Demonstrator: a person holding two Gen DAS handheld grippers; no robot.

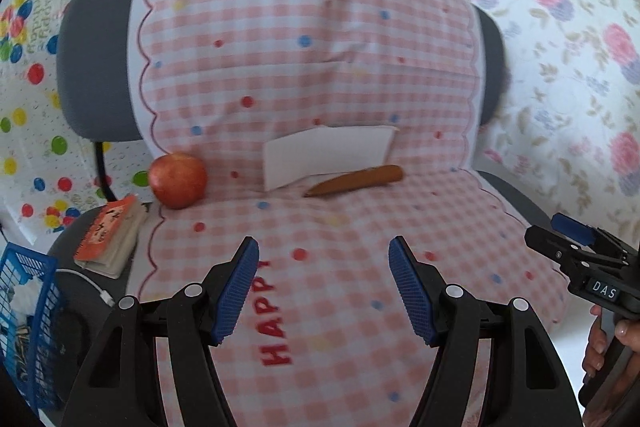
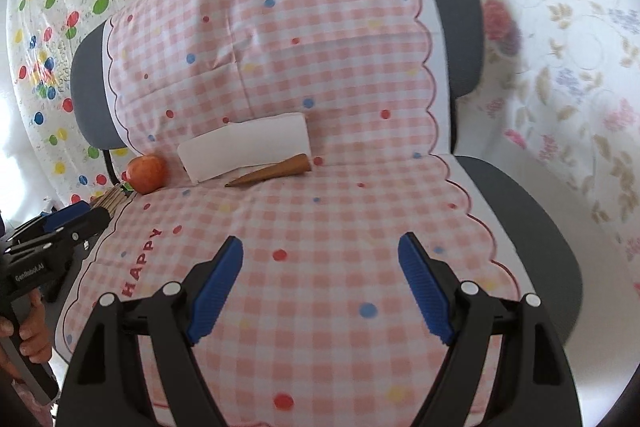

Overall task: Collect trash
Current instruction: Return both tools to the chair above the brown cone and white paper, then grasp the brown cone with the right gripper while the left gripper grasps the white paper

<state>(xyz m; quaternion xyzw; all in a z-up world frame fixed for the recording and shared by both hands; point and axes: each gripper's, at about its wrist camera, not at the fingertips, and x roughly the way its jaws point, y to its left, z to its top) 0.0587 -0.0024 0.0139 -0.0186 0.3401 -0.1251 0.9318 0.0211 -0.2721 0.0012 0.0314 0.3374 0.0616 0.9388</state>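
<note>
A white folded paper (image 1: pixel 326 153) (image 2: pixel 246 151) leans where the chair's seat meets its back. A brown carrot-like cone (image 1: pixel 354 181) (image 2: pixel 272 171) lies just in front of it. A red apple (image 1: pixel 178 179) (image 2: pixel 147 173) rests to their left. My left gripper (image 1: pixel 324 251) hovers open over the seat's front, nothing between its blue pads. My right gripper (image 2: pixel 320 247) is open too, over the seat and short of the paper and cone. Each gripper shows at the edge of the other's view, the right one (image 1: pixel 576 235) and the left one (image 2: pixel 70 219).
The grey chair (image 2: pixel 528 211) is draped with a pink checked cloth (image 1: pixel 320 67) reading HAPPY. An orange book (image 1: pixel 110 235) lies at the seat's left edge. A blue basket (image 1: pixel 30 307) with scraps stands lower left, by a white cable (image 1: pixel 90 285). Patterned sheets hang behind.
</note>
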